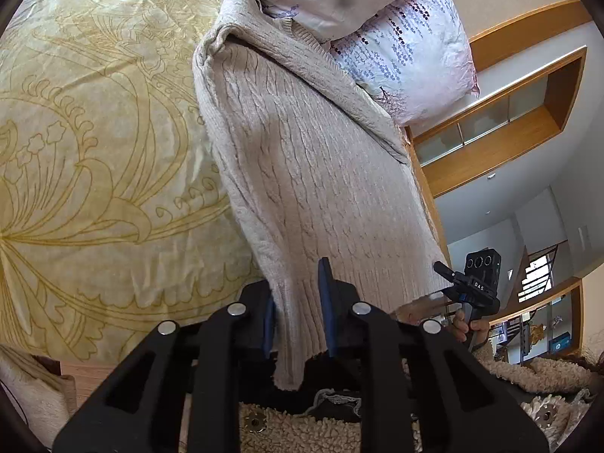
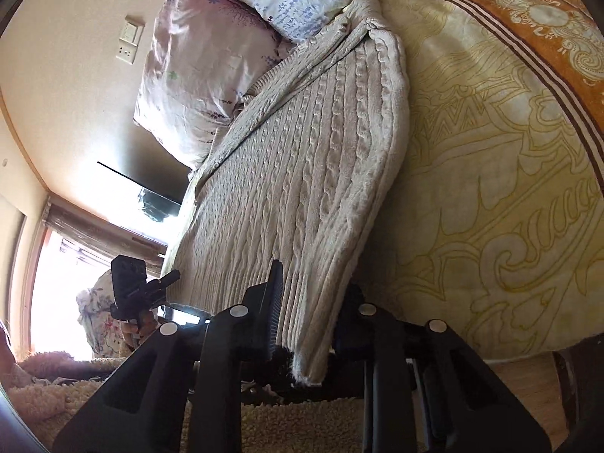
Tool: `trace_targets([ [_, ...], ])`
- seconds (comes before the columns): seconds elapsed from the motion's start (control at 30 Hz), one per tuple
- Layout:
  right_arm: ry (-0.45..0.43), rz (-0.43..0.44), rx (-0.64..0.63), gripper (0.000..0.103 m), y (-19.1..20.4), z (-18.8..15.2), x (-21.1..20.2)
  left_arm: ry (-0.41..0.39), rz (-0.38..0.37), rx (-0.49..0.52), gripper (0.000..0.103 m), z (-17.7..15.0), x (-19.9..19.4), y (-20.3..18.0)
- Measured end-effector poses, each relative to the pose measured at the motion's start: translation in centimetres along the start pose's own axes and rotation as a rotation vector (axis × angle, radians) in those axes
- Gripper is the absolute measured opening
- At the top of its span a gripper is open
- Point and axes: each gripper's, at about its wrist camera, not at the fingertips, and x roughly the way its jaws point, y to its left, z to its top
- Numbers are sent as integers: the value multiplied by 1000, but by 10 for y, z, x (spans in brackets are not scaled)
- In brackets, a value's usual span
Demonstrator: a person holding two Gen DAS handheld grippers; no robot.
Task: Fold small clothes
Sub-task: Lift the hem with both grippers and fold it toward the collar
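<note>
A beige cable-knit sweater (image 1: pixel 302 158) hangs stretched from the bed toward me; it also fills the middle of the right wrist view (image 2: pixel 294 173). My left gripper (image 1: pixel 296 309) is shut on one corner of its ribbed hem. My right gripper (image 2: pixel 309 313) is shut on the other hem corner. Each gripper shows small in the other's view, the right gripper (image 1: pixel 468 283) at the right and the left gripper (image 2: pixel 143 287) at the left. The sweater's far end lies bunched near the pillows.
A yellow patterned bedspread (image 1: pixel 94 151) covers the bed (image 2: pixel 490 188). Floral pillows (image 1: pixel 377 19) lie at its head (image 2: pixel 211 56). Wooden shelves (image 1: pixel 502 124) are on the wall. A bright window (image 2: pixel 68 271) is at left. My fleece jacket (image 1: pixel 294 430) is below.
</note>
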Motion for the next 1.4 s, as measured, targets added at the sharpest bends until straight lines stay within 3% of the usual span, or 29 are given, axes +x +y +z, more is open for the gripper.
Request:
trace_targets([
  [0.07,-14,-33,-49,20,5,-2,0,-1,21,17,9,0,1,-1],
  [0.2,-75,-72,-145,9,15,-3,-1,-25,33,57,7,2,-1,-5],
  [0.53,-300,-109,-304,7,42,11,-16,-141,27,104,6,28,-17,-11],
  [1.03,-557,-177,-327,7,69,78,-15,-342,24,74,6,104,-27,-16],
  [1.23,-634,-236,-307,7,84,123,10,-445,30,52,6,156,-12,-24],
  [1.4,-647,-284,-268,7,87,151,34,-470,71,11,6,189,14,-19],
])
